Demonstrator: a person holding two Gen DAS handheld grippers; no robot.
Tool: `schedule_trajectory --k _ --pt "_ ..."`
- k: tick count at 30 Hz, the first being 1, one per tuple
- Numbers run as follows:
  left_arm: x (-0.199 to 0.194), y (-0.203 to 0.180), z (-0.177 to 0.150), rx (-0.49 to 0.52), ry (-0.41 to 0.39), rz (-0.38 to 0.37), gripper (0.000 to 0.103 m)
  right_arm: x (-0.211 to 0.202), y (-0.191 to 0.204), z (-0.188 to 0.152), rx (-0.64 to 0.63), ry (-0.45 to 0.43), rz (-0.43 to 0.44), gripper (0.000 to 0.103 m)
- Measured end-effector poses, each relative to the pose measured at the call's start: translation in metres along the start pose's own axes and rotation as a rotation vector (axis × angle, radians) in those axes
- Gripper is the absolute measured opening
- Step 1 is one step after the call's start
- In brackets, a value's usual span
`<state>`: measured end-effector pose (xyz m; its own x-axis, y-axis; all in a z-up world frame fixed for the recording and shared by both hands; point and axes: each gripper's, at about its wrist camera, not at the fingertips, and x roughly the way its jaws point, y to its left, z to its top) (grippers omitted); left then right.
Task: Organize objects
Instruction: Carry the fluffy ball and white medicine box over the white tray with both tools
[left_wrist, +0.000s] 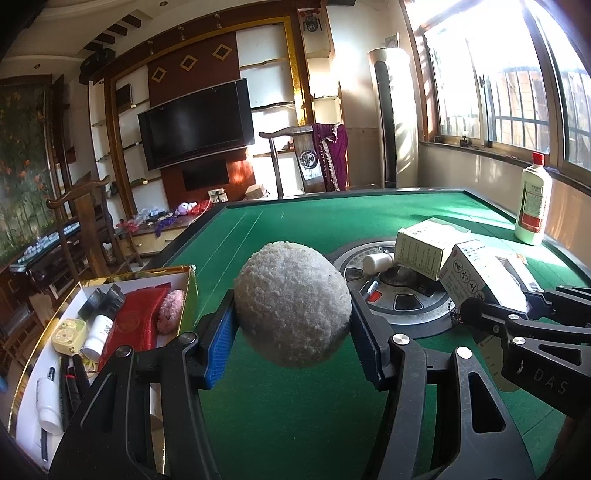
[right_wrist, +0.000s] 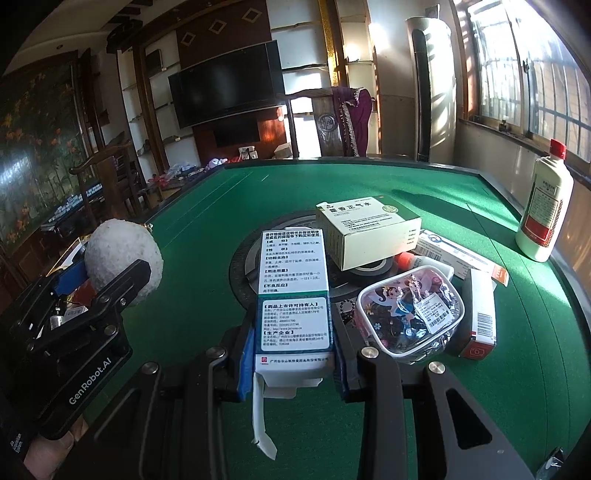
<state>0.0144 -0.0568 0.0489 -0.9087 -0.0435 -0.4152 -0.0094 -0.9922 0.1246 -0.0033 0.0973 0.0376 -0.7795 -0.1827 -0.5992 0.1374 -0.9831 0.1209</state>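
Note:
My left gripper is shut on a fuzzy grey-white ball, held above the green table just right of a gold-edged box. That box holds a red pouch, a pink pom-pom, a small white bottle and pens. My right gripper is shut on a green-and-white medicine carton with its end flap hanging open. In the right wrist view the left gripper with the ball shows at the left.
A loose pile lies around the table's round centre hub: a pale medicine box, a clear cartoon-printed pouch, a narrow barcode box. A white red-capped bottle stands at the right edge. Chairs and a TV wall lie beyond.

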Motion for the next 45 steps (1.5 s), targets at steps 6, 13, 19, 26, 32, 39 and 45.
schedule_trajectory --k 6,13,19,26,32,39,45 --pt "-0.011 0.000 -0.001 0.004 -0.020 0.017 0.058 -0.004 0.008 -0.001 -0.010 -0.009 0.006 0.033" --pt "-0.025 0.002 -0.002 0.010 -0.048 0.033 0.058 -0.012 0.014 -0.001 -0.001 -0.026 0.010 0.033" --pt "-0.033 0.005 -0.003 0.023 -0.058 0.045 0.058 -0.015 0.023 -0.001 -0.002 -0.023 0.022 0.033" --pt "-0.045 0.024 -0.003 0.006 -0.071 0.073 0.058 -0.013 0.042 0.002 -0.018 -0.023 0.044 0.033" --pt "-0.055 0.052 -0.005 -0.030 -0.082 0.106 0.058 -0.009 0.073 0.005 -0.055 -0.020 0.075 0.033" --pt "-0.059 0.088 -0.013 -0.083 -0.079 0.152 0.058 -0.003 0.120 0.011 -0.117 -0.014 0.116 0.033" --pt "-0.058 0.121 -0.022 -0.130 -0.060 0.186 0.058 0.003 0.151 0.013 -0.163 -0.008 0.138 0.033"
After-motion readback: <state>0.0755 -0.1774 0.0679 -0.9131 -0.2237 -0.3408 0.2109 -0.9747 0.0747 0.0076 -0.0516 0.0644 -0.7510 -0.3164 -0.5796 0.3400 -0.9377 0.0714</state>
